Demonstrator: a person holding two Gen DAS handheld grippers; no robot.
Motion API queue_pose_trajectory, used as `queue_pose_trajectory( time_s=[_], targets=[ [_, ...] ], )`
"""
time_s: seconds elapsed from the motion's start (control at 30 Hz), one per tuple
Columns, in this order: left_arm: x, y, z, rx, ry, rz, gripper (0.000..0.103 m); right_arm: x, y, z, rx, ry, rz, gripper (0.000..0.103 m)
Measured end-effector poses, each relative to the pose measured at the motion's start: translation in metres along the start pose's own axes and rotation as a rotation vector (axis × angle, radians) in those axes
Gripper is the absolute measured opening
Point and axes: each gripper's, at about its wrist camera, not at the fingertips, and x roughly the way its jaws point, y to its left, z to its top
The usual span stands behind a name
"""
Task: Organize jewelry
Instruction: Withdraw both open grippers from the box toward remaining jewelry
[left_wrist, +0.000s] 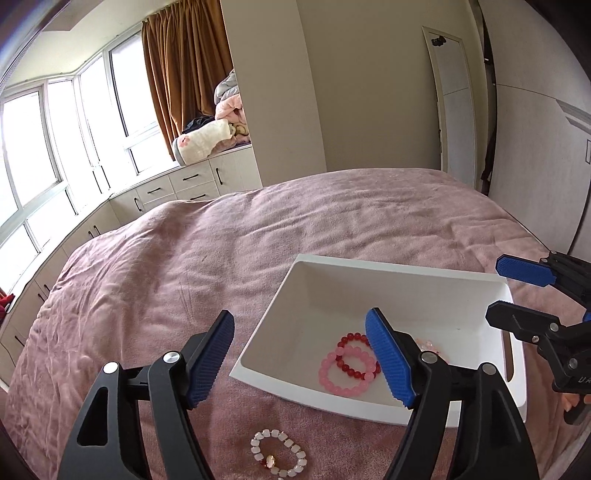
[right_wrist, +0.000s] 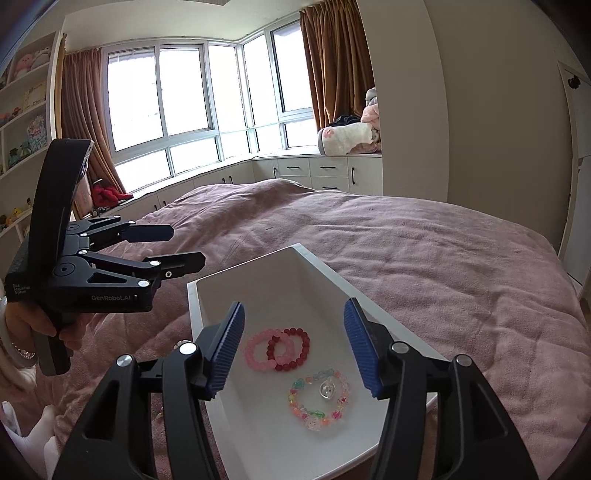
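Three bracelets already lie in the white tray (right_wrist: 207, 291); the white beaded bracelet (left_wrist: 277, 455) sits on the bed (left_wrist: 184, 258) at six o'clock of the left gripper (left_wrist: 300, 360). Both the left and the right gripper (right_wrist: 293, 349) have jaws apart, empty. Lower the left one straight down and pinch one side of the loop.

One white tray (right_wrist: 207, 295) sits on the bed (right_wrist: 443, 251). It holds three bracelets: one pink bracelet (right_wrist: 258, 350), one red bracelet (right_wrist: 299, 350) and one multicolour bracelet (right_wrist: 317, 402). A fourth, the white bracelet (left_wrist: 277, 452), lies on the bed outside the tray, making four bracelets in all, and two grippers are in view.
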Motion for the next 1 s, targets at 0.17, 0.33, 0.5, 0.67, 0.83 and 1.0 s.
queue_pose_trajectory(
  time_s=[0.17,0.33,0.5,0.67,0.83,1.0],
  targets=[
    [-0.031,0.013,-0.001,-0.019,-0.055,0.011,0.080,-0.016,0.016,0.003,-0.041,-0.085,-0.012,0.068],
    [-0.063,0.033,-0.004,-0.077,-0.112,0.020,0.084,-0.031,0.029,0.005,-0.059,-0.152,0.008,0.077],
    [-0.092,0.053,-0.009,-0.151,-0.168,0.030,0.090,-0.046,0.050,0.005,-0.106,-0.227,0.059,0.085],
    [-0.118,0.070,-0.017,-0.179,-0.222,0.062,0.093,-0.047,0.068,0.002,-0.145,-0.239,0.109,0.094],
    [-0.137,0.090,-0.034,-0.228,-0.259,0.120,0.100,-0.040,0.087,-0.002,-0.186,-0.214,0.163,0.095],
    [-0.131,0.102,-0.058,-0.251,-0.218,0.120,0.100,-0.032,0.107,-0.010,-0.220,-0.186,0.230,0.095]
  ],
)
